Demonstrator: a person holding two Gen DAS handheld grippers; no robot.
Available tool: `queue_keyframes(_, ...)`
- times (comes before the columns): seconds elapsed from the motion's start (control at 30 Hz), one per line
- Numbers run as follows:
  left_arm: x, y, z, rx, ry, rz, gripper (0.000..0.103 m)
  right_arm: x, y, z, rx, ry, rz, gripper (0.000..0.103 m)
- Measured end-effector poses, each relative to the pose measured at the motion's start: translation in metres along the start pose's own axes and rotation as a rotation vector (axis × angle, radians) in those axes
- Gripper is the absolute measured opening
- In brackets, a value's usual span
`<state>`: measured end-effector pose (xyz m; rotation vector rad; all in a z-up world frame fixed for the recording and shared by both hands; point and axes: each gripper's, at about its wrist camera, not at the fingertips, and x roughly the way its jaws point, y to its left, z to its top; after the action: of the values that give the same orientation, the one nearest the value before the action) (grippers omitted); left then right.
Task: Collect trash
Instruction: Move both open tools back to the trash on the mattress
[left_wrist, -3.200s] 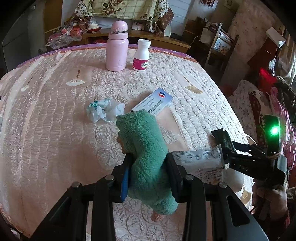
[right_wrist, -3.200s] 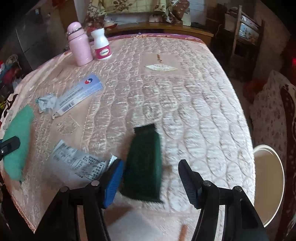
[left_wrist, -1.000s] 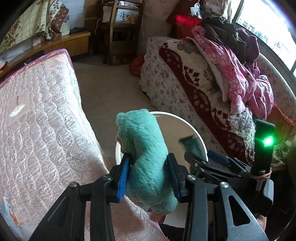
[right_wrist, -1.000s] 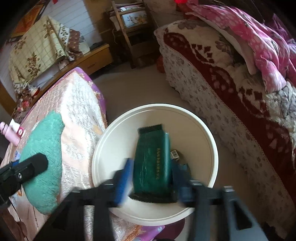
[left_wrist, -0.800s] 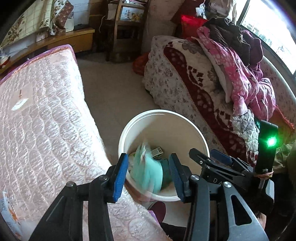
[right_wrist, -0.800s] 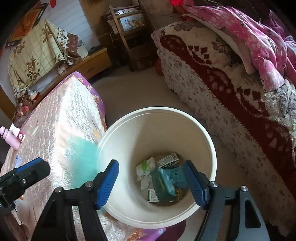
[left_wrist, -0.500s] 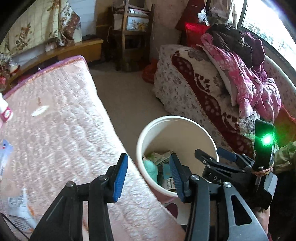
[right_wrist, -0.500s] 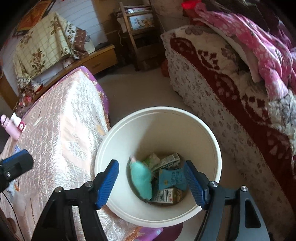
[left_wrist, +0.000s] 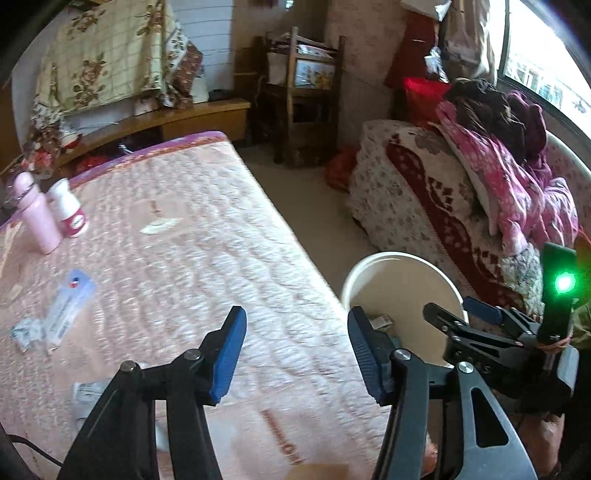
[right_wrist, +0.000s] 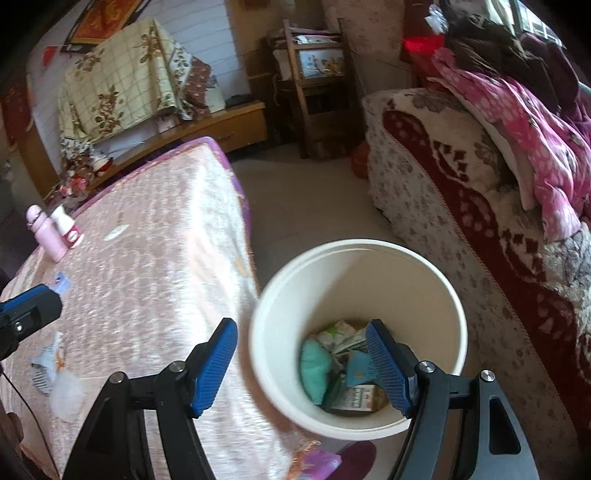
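A white bin (right_wrist: 436, 291) stands on the floor beside the pink quilted bed (right_wrist: 147, 266). In it lie a teal fuzzy piece (right_wrist: 314, 365), a teal packet (right_wrist: 356, 369) and small cartons. My right gripper (right_wrist: 301, 365) hangs above the bin's near rim, open, nothing between its blue pads. My left gripper (left_wrist: 295, 354) is over the bed's edge (left_wrist: 207, 258), its jaws opening and empty. On the bed lie a long blue-white packet (left_wrist: 68, 306), a crumpled wrapper (left_wrist: 24, 330) and a printed paper (left_wrist: 88, 391). The white bin (left_wrist: 436, 273) shows at the right of the left wrist view.
A pink bottle (left_wrist: 37, 218) and a white pill bottle (left_wrist: 70, 218) stand at the bed's far left. A sofa (right_wrist: 480, 221) piled with pink and dark clothes flanks the bin. A wooden chair (left_wrist: 303, 96) and a low bench (left_wrist: 155, 122) stand at the back.
The left gripper let the teal fuzzy piece fall into the bin; the right dropped the dark green packet there. Both then swung left toward the bed, the left opening wider.
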<state>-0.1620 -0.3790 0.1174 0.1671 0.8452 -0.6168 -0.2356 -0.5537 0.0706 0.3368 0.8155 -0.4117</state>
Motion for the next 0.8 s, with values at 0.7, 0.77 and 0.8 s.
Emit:
queue_keyframes(0.7, -0.037, 0.143, -0.038, -0.166, 0.001, 0.164, 0.062, -0.006, 0.125, -0.017, -0.149, 0.066, 0.157, 0.075)
queue_keyframes(0.77, -0.041, 0.159, -0.043, -0.178, 0.002, 0.183, 0.062, -0.004, 0.138, -0.019, -0.159, 0.08, 0.185, 0.075)
queue_keyframes(0.8, -0.043, 0.165, -0.045, -0.183, 0.002, 0.192, 0.062, -0.004, 0.145, -0.021, -0.164, 0.088, 0.202, 0.075)
